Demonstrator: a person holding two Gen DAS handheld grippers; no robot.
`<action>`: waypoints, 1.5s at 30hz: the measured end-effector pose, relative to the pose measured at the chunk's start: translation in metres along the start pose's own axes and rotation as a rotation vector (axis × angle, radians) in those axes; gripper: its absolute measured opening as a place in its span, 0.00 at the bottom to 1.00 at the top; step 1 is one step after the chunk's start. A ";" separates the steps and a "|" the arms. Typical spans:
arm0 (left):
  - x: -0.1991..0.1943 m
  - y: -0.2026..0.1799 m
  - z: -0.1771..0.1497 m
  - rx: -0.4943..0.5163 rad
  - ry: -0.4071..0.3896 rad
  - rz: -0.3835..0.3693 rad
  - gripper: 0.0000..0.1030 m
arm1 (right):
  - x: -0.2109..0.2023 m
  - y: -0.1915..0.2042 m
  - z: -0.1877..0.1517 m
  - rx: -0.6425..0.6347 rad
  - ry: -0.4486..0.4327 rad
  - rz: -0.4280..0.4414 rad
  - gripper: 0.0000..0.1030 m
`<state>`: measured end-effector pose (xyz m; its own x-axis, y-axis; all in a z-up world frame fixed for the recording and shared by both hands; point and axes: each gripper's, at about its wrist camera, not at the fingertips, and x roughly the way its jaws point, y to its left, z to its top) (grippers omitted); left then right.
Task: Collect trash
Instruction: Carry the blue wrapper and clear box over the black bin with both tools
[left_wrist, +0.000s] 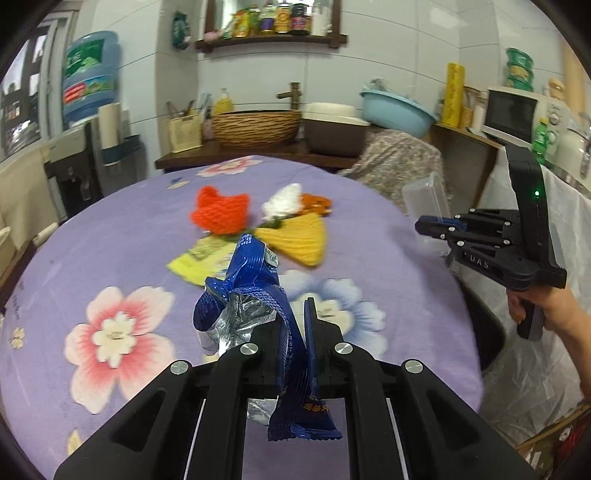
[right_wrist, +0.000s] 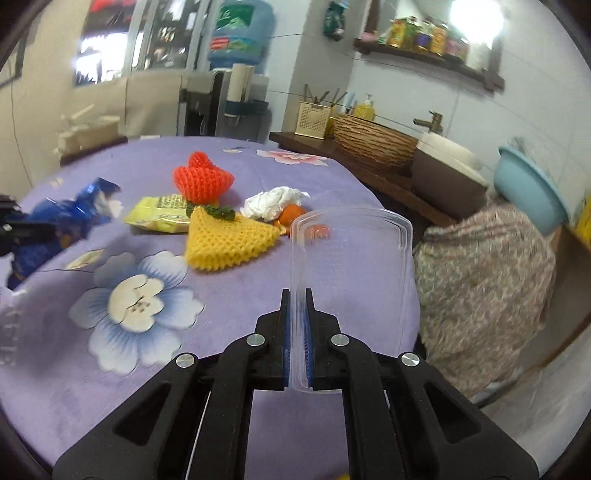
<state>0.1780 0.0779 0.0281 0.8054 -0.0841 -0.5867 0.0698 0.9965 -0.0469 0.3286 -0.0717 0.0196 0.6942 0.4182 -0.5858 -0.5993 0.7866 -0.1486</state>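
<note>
My left gripper (left_wrist: 297, 314) is shut on a crumpled blue foil snack wrapper (left_wrist: 255, 280) and holds it above the purple flowered tablecloth (left_wrist: 110, 229). My right gripper (right_wrist: 297, 299) is shut on the edge of a clear plastic container lid (right_wrist: 351, 266), held upright above the table's right side; it also shows in the left wrist view (left_wrist: 424, 199). On the table lie an orange foam fruit net (right_wrist: 203, 181), a yellow foam fruit net (right_wrist: 229, 240), a yellow snack packet (right_wrist: 159, 214), a crumpled white tissue (right_wrist: 273, 201) and orange peel (right_wrist: 291, 214).
A chair draped in patterned cloth (right_wrist: 480, 280) stands at the table's right. Behind it is a wooden counter with a woven basket (right_wrist: 373, 142), a blue basin (right_wrist: 528, 188) and a faucet. A water dispenser (right_wrist: 236, 74) stands far left. White plastic sheeting (left_wrist: 535, 369) hangs at the right.
</note>
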 end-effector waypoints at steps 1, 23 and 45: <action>0.002 -0.012 0.000 0.011 0.003 -0.027 0.10 | -0.011 -0.004 -0.008 0.033 -0.008 0.012 0.06; 0.071 -0.256 -0.027 0.246 0.067 -0.413 0.10 | -0.041 -0.115 -0.217 0.469 0.320 -0.143 0.06; 0.128 -0.268 -0.063 0.245 0.229 -0.375 0.10 | 0.106 -0.134 -0.284 0.539 0.756 -0.099 0.07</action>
<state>0.2256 -0.1998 -0.0850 0.5502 -0.4057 -0.7298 0.4878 0.8656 -0.1135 0.3696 -0.2615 -0.2488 0.1745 0.0803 -0.9814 -0.1545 0.9866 0.0533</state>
